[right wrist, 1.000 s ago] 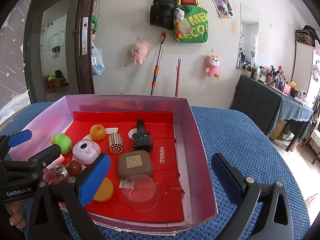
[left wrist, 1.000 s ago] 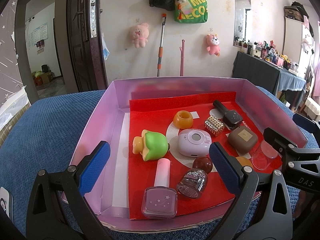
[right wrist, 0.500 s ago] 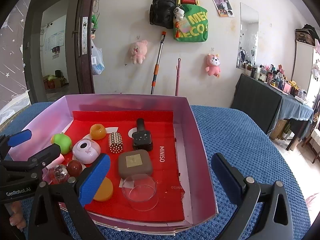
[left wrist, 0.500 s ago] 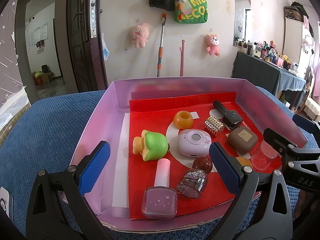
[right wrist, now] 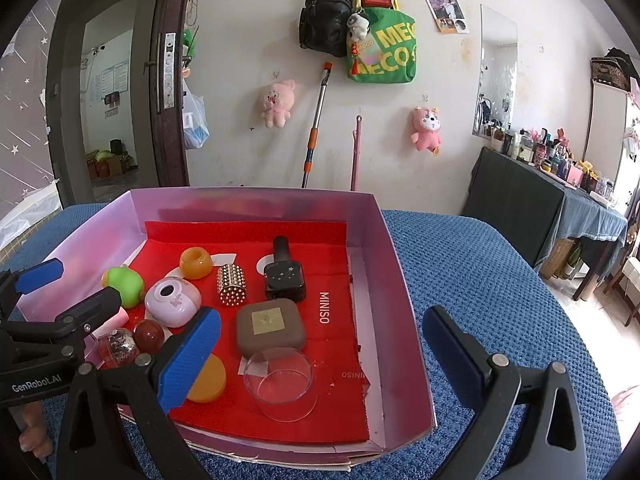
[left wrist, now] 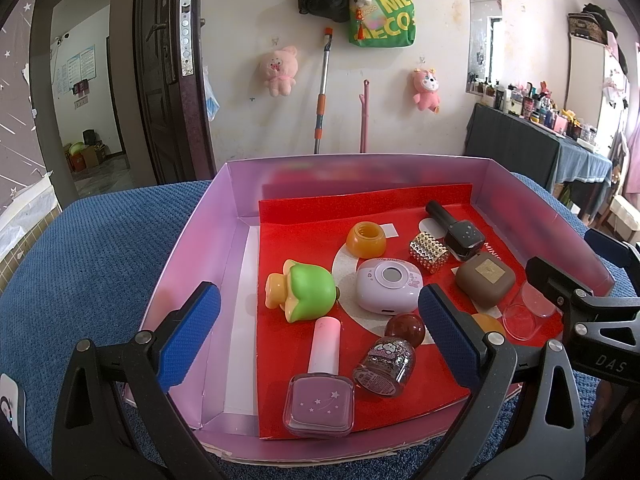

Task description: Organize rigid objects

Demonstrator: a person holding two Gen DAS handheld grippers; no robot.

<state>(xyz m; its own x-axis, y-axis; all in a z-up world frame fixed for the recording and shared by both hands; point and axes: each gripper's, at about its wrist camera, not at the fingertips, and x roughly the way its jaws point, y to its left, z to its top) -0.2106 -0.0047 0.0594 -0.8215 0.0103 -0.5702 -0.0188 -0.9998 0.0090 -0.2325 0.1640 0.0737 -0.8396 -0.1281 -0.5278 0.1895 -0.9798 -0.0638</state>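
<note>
Both grippers gape, empty. Left gripper hovers at pink box near edge; purple polish bottle lies directly between its fingers, long axis pointing away. Right gripper farther off.

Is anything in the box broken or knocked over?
Yes. The red liner is torn and ragged along its right edge, near the clear cup. That cup lies on its side, and so do the purple bottle and the black bottle. Nothing has spilled.
</note>
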